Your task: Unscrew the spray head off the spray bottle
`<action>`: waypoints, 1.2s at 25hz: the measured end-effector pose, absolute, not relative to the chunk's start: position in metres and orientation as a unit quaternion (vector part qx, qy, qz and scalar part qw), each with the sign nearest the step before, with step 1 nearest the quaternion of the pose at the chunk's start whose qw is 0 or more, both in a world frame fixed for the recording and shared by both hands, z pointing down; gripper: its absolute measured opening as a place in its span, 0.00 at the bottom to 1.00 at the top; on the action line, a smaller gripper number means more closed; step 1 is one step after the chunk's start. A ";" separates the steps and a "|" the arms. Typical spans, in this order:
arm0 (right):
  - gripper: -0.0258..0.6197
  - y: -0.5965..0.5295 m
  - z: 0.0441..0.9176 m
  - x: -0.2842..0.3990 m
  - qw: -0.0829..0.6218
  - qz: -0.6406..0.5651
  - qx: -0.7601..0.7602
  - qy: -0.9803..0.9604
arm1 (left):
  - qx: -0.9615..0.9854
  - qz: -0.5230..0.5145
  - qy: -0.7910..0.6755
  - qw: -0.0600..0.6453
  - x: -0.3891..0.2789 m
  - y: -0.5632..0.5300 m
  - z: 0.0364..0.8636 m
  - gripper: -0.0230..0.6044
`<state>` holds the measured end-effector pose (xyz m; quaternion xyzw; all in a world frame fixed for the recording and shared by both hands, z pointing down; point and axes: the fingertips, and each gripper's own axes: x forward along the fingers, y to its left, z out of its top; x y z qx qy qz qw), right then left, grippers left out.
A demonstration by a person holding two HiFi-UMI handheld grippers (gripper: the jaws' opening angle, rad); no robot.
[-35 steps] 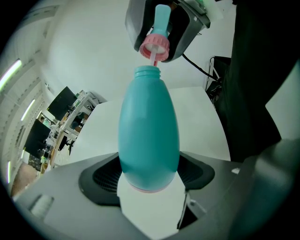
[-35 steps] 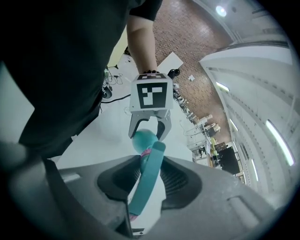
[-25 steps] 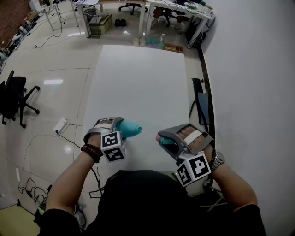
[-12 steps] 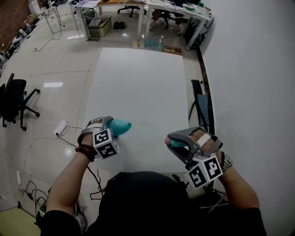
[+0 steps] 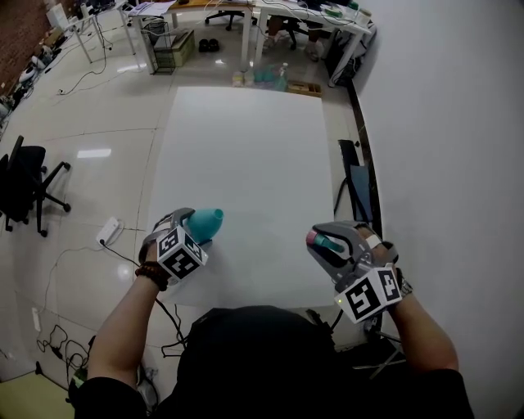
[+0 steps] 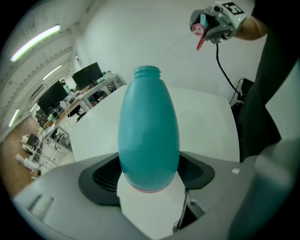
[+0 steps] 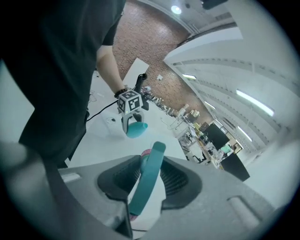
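My left gripper (image 5: 193, 227) is shut on the teal spray bottle (image 5: 205, 222) near the front left of the white table (image 5: 246, 139). In the left gripper view the bottle (image 6: 149, 131) stands out from between the jaws, and its threaded neck (image 6: 146, 71) is bare and open. My right gripper (image 5: 328, 244) is shut on the teal spray head (image 5: 324, 242), which has a pink tip, at the table's front right. The head (image 7: 149, 176) is a narrow teal piece clamped between the pads. The two parts are well apart.
A black office chair (image 5: 24, 176) stands on the floor to the left, with a power strip (image 5: 107, 232) and cables near it. A dark folded frame (image 5: 354, 184) leans by the right wall. Desks and clutter (image 5: 270, 20) lie beyond the table's far end.
The two grippers have drawn apart: the left with the bottle went left, the right with the spray head went right. Both rolled, and the bottle's neck now points away from me.
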<state>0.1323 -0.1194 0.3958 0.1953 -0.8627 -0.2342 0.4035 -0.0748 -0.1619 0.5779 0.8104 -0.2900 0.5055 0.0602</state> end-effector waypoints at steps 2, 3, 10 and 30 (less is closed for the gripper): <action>0.23 -0.127 0.399 0.134 0.386 -0.198 0.215 -0.875 | 0.822 0.474 -0.307 0.082 -0.070 -0.164 0.576 0.67; 0.23 -0.131 0.401 0.135 0.375 -0.176 0.224 -0.882 | 0.827 0.457 -0.314 0.091 -0.067 -0.165 0.576 0.67; 0.23 -0.155 0.430 0.139 0.278 0.012 0.281 -0.919 | 0.847 0.379 -0.351 0.126 -0.051 -0.166 0.573 0.67; 0.23 -0.173 0.568 0.112 0.167 0.413 0.317 -0.837 | 0.862 0.334 -0.354 0.142 0.001 -0.158 0.598 0.67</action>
